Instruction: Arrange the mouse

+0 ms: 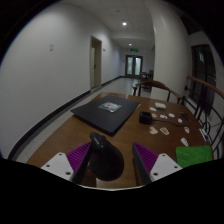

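A black computer mouse [104,162] lies between my gripper's [112,165] two fingers, on the near part of a wooden table [60,135]. It sits close against the left purple pad [78,155], with a gap showing to the right purple pad [150,158]. The fingers stand apart around it. The mouse's near end is hidden at the bottom of the view.
A flat black mat or closed laptop [108,112] lies beyond the mouse at the table's middle. Small white cards and a dark object [146,118] are scattered to the right, with a green item [195,155] at the right edge. A corridor with doors lies beyond.
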